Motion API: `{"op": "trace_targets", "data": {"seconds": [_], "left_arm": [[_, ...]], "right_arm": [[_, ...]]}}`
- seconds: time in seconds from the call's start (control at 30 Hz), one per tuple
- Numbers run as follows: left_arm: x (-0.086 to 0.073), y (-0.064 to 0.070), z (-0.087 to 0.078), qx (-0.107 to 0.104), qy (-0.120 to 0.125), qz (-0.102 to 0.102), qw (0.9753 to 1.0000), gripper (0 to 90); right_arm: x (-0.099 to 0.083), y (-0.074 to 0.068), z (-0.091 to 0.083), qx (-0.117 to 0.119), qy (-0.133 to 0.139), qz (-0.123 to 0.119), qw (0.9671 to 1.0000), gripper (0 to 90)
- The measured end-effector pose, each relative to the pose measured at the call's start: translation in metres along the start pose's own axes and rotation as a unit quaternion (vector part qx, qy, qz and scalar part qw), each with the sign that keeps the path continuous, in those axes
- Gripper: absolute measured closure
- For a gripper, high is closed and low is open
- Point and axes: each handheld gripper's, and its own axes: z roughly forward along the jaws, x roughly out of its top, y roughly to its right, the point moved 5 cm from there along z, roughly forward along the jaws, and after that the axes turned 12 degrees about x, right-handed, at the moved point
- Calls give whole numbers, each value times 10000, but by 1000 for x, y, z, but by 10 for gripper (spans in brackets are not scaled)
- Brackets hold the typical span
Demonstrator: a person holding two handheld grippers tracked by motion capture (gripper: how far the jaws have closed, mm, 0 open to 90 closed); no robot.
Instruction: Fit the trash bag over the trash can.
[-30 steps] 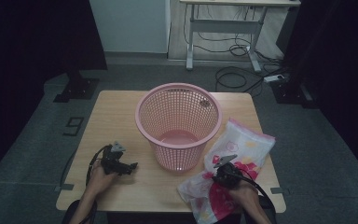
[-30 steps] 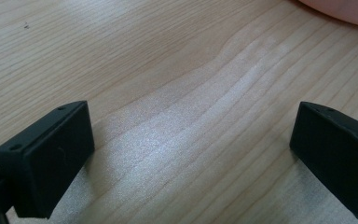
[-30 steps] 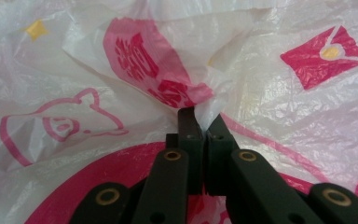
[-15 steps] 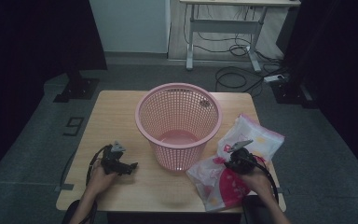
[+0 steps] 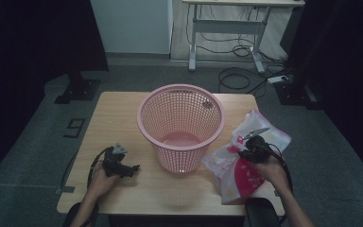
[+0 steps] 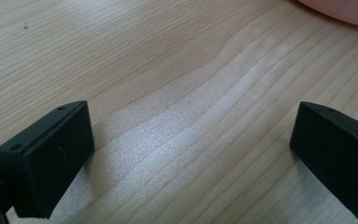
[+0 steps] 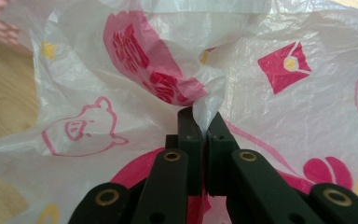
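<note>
Now: my right gripper (image 7: 200, 123) jaws clenched on fold of plastic bag (image 5: 246, 158), bag lying on desk (image 5: 123, 113) just right of pink basket (image 5: 181, 125). Left gripper (image 5: 118, 163) released, resting on desk. Judged step: bag grasped; next, lift toward basket rim.

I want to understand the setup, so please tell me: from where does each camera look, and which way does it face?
High view: sits above the person's side, faces forward and down on the table, basket and bag; both forearms and hands show.
Left gripper view: rides the left gripper, faces the bare tabletop close up; its open jaws show.
Right gripper view: rides the right gripper, faces the bag; its jaws are shut on a fold.
Shared: the high and right gripper views both show the bag.
</note>
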Motion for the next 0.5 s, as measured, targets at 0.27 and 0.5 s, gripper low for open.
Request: {"op": "trace_targets", "data": {"seconds": [0.27,0.5], "left_arm": [[0,0,0,0,0,1,10000,0],[0,0,0,2,1,0,10000,0]], "right_arm": [[14,22,-19,-226,15,160,9996,870],[31,32,-28,-294,53,216,9993,870]]}}
